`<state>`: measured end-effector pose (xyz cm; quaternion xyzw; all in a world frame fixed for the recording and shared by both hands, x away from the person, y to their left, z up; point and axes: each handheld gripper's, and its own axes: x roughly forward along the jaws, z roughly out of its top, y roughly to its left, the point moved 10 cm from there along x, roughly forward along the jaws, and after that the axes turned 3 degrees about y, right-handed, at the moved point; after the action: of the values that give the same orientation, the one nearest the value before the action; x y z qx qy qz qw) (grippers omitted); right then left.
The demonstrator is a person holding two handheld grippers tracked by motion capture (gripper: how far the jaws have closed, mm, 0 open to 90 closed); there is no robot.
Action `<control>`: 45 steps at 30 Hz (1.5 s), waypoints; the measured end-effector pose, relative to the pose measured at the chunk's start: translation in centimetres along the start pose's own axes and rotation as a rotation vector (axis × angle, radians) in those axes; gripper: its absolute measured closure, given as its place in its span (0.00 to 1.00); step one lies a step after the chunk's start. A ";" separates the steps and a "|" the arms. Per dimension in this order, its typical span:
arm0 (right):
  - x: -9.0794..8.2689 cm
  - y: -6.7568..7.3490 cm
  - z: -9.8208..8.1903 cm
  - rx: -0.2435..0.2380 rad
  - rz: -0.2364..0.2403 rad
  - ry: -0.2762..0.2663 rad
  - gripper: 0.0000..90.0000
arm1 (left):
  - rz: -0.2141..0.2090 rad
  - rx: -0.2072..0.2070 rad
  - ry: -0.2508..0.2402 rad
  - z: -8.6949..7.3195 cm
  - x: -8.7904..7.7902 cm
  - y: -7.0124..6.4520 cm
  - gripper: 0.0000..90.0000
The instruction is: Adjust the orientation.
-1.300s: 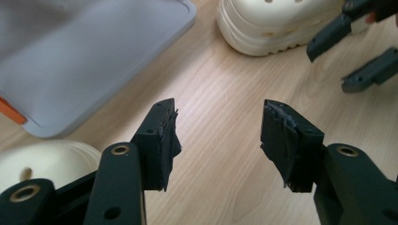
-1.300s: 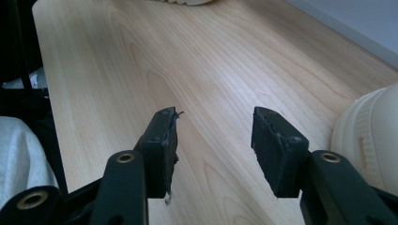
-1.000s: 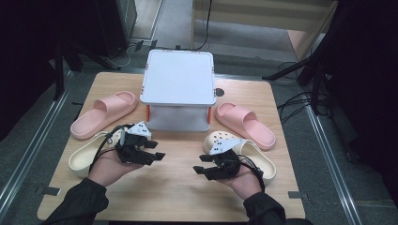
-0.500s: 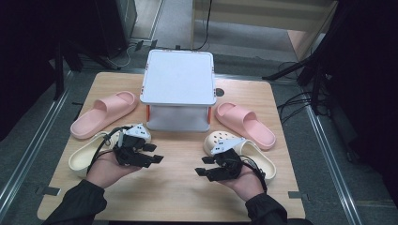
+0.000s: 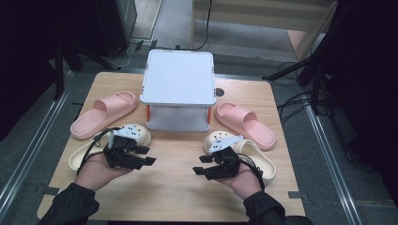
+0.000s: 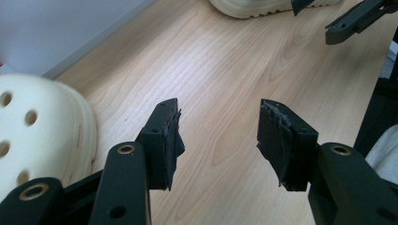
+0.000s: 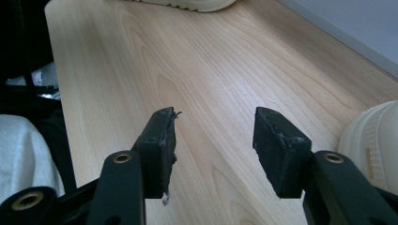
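High view gives me both grippers facing each other over bare table [image 5: 173,197]: left gripper [image 5: 149,155] beside the left cream clog [image 5: 136,133], jaws wide (just been narrowing, nothing between); right gripper [image 5: 198,165] beside the right cream clog [image 5: 263,161], gaping, empty.

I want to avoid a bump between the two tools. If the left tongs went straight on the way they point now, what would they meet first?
Probably the right tongs. The left tongs, open with nothing between them, aim across bare table toward them. Depth is unclear, so they might pass just beside.
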<state>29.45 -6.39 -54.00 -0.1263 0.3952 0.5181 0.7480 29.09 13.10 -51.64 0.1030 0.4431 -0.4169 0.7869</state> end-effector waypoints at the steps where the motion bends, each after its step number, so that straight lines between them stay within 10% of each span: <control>1: 0.1 0.0 0.0 -0.005 -0.001 0.003 0.54 | 0.003 -0.006 -0.005 -0.2 -0.3 0.1 0.54; 21: 0.4 -0.1 0.3 -0.030 0.000 0.022 0.54 | 0.092 -0.075 -0.014 -4.1 -5.0 2.2 0.55; 29: 0.6 0.0 0.2 -0.033 0.004 0.030 0.54 | 0.136 -0.146 -0.037 -6.2 -6.8 5.1 0.55; 45: 1.0 0.1 -0.1 -0.003 0.016 0.046 0.56 | 0.155 -0.164 0.011 -7.3 -2.8 8.9 0.70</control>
<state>29.50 -5.74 -54.82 -0.1360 0.4128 0.5215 0.7342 30.52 24.18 -55.55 0.0743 0.4708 -0.3164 0.8202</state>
